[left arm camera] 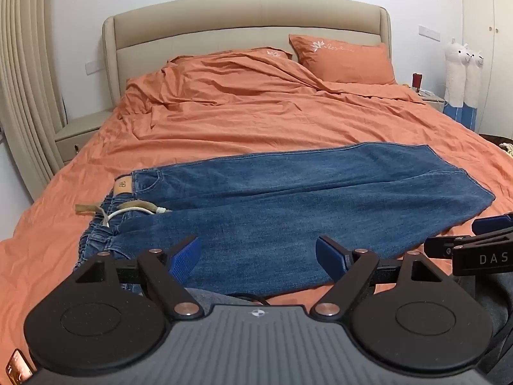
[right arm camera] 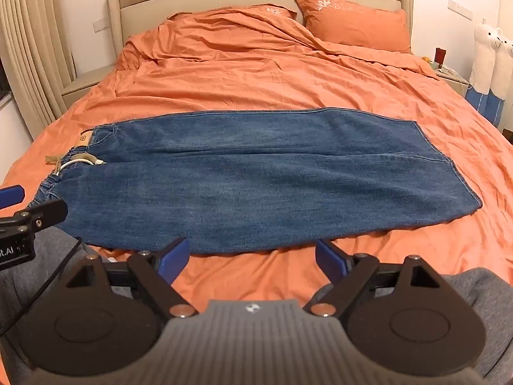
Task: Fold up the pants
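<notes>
Jeans lie flat on the orange bedspread, near the foot of the bed, their long axis running from 9 o'clock to 3 o'clock across both views: waistband and drawstring at 9 o'clock, hems at 3 o'clock. The 2 legs lie side by side, not yet folded. Both tools sit at the 6 o'clock edge, angled down toward the denim. The left gripper hangs over the near leg close to the waistband, jaws spread wide and empty. The right gripper hovers over bare bedspread just short of the near edge, also wide open, holding nothing. By my reading, the left is nearer the waistband and the right nearer the hems.
</notes>
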A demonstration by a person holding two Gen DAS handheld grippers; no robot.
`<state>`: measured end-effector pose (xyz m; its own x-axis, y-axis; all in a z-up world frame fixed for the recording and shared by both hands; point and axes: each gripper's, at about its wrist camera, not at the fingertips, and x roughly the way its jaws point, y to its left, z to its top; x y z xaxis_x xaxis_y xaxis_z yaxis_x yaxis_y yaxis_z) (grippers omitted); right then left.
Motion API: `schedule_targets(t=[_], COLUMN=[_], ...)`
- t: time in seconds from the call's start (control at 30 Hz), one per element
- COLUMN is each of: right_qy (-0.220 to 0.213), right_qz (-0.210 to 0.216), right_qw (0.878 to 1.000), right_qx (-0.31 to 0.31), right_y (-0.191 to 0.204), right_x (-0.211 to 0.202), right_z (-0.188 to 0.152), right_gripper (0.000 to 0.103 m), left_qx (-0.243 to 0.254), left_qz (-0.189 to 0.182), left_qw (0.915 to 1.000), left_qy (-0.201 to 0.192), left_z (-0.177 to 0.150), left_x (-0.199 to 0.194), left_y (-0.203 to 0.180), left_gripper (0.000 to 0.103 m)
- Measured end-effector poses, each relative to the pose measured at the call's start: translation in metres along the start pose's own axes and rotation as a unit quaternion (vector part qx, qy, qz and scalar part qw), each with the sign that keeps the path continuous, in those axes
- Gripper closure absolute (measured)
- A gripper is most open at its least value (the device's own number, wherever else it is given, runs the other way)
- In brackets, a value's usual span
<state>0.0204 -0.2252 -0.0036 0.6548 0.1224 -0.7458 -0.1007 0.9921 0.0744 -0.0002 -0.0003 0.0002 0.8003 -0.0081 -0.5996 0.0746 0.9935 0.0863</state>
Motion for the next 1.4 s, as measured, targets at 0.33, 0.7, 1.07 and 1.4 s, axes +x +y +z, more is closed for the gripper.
schedule_targets(t=[0.33, 0.7, 1.07, 1.4], right_qy=[0.001, 0.006, 0.005, 0.003], right_qz=[0.000, -0.001, 0.000, 0.001], right_qw=[1.000, 1.000, 1.000, 1.000], right_qx=[-0.003, -0.003, -0.005, -0.005], right_y=[0.000, 0.005, 0.008, 0.008], right_x=[0.004, 0.006, 0.006, 0.004], right_z=[0.001, -0.001, -0.003, -0.003], right_gripper=[0.021, 0.021, 0.021, 0.021], left_qx=[-0.007, -0.012, -0.015, -0.014], left_qz=[-0.009, -0.007, -0.007, -0.006], left_qw=[0.9999, 0.9999, 0.9998, 0.9998], left_qy=[0.007, 0.010, 0.012, 0.012], left_z=[-0.006, -0.003, -0.003, -0.004], left_x=[0.008, 0.006, 0.006, 0.006], left_y=[0.006, 0.002, 0.006, 0.006], left_gripper=[0.008, 0.008, 0.007, 0.007])
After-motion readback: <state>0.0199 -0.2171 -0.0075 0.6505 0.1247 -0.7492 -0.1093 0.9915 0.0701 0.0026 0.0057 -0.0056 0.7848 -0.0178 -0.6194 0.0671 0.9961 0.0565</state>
